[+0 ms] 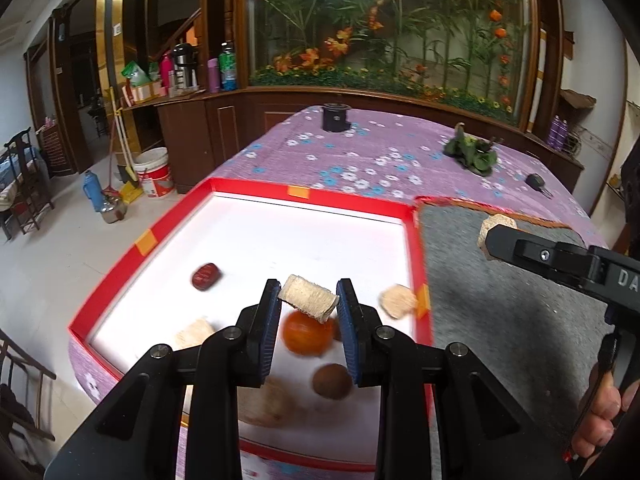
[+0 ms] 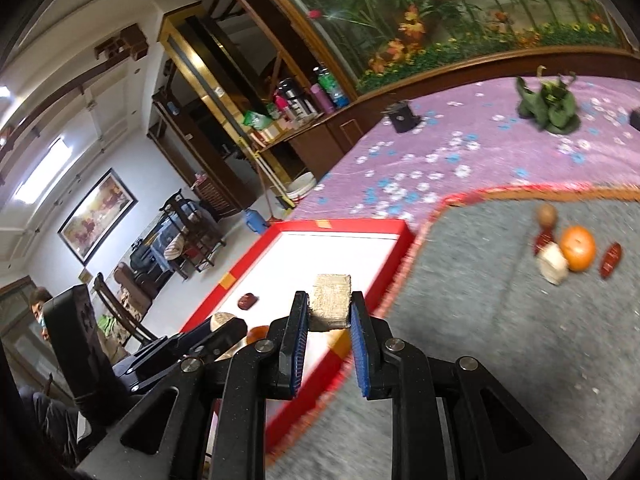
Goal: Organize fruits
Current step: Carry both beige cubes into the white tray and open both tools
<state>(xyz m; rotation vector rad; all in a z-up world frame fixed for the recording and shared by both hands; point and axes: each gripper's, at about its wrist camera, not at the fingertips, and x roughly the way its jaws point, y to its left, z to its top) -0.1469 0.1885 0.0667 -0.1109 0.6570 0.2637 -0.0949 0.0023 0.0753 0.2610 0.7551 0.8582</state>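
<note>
In the left wrist view my left gripper (image 1: 308, 293) is shut on a beige ridged roll (image 1: 308, 299) above the red-rimmed white tray (image 1: 256, 190). In the tray lie an orange (image 1: 307, 335), a brown round fruit (image 1: 332, 381), a red date (image 1: 205, 276) and several beige pieces. My right gripper (image 2: 329, 305) is shut on a beige block (image 2: 331, 300) over the tray's near corner, beside the grey mat (image 2: 480, 320). On the mat sit another orange (image 2: 577, 248), a brown fruit (image 2: 547, 216), two red dates and a beige piece (image 2: 553, 266).
The table wears a purple flowered cloth (image 1: 360, 160). On it stand a black cylinder (image 1: 336, 117), a green leafy bundle (image 1: 474, 152) and a small black object (image 1: 536, 180). The tray's left side reaches the table edge, with floor below. A hand (image 1: 600, 412) grips the right tool.
</note>
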